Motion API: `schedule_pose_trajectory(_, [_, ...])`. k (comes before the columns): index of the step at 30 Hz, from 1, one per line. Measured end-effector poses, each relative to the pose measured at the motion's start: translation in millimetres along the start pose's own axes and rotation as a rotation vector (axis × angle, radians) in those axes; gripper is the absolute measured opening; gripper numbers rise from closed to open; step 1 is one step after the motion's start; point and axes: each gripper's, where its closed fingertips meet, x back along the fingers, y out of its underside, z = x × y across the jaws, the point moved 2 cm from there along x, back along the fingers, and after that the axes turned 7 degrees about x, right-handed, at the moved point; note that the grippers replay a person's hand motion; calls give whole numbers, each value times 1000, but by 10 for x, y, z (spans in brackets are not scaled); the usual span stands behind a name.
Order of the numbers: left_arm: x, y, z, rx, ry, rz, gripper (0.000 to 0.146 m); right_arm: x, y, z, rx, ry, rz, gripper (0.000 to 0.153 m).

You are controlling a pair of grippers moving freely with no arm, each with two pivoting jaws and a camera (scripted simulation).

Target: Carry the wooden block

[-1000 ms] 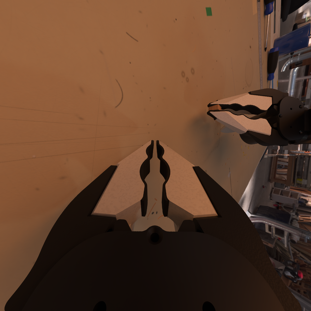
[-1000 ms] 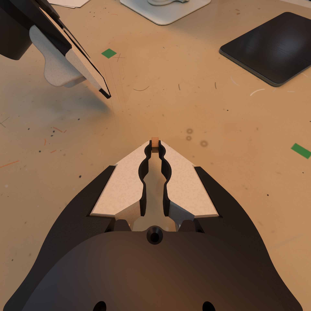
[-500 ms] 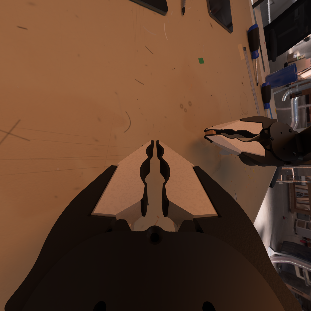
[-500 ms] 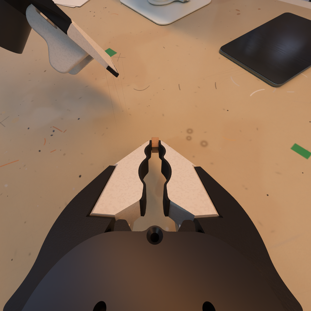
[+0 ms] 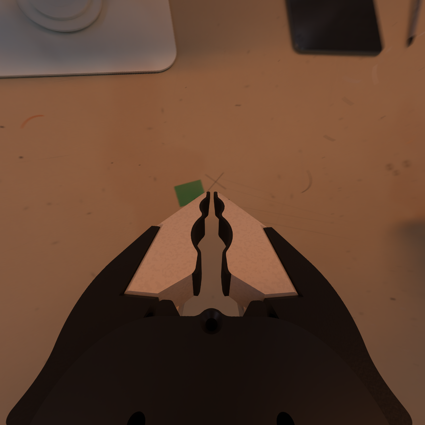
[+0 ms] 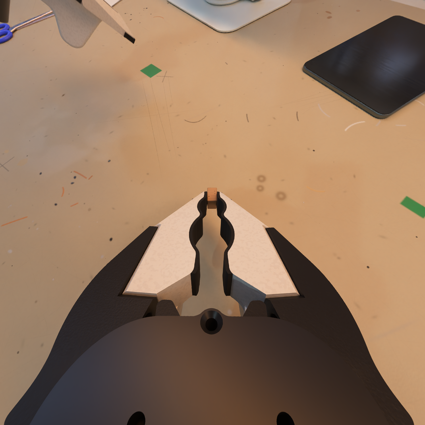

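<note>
A small light wooden block (image 6: 211, 195) is pinched between the tips of my right gripper (image 6: 211, 198), held above the tan table (image 6: 230, 142). My left gripper (image 5: 211, 194) is shut and empty, its tips over a green tape square (image 5: 188, 192) beside a pencilled cross. The left gripper also shows in the right wrist view (image 6: 128, 38) at the far upper left, above the table and well apart from the block. The block does not show in the left wrist view.
A white stand base (image 6: 230, 16) and a black tablet (image 6: 377, 64) lie at the far side; both show in the left wrist view, base (image 5: 92, 46) and tablet (image 5: 333, 25). Blue-handled scissors (image 6: 7, 32) lie far left. A second green tape strip (image 6: 414, 207) lies right.
My left gripper has risen and swung away toward the far left, now facing the stand base and the green square. My right gripper has held still with the block.
</note>
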Motion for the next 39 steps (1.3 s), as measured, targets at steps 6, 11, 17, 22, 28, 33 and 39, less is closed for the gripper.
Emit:
schedule_pose_trajectory(6, [-138,184,-83,-71,-80,-27,3,-1,-2,-10,2,-3,0,7])
schedule_pose_trajectory(11, [-201,214,27,21,34,4,3,3,-6,0,5,4,2,7])
schedule_pose_trajectory(17, [-148,159,87,142,136,114,1,-7,-6,43,-15,9,7,7])
schedule_pose_trajectory(22, [-28,289,71,157,149,98,1,79,-19,151,-63,45,44,7])
schedule_pose_trajectory(28, [207,546,100,137,167,69,1,369,117,498,-116,200,46,7])
schedule_pose_trajectory(33, [460,465,531,166,351,324,2,658,336,732,-162,299,6,7])
schedule_pose_trajectory(39, [330,649,874,-18,298,232,4,1021,402,827,-200,376,20,7])
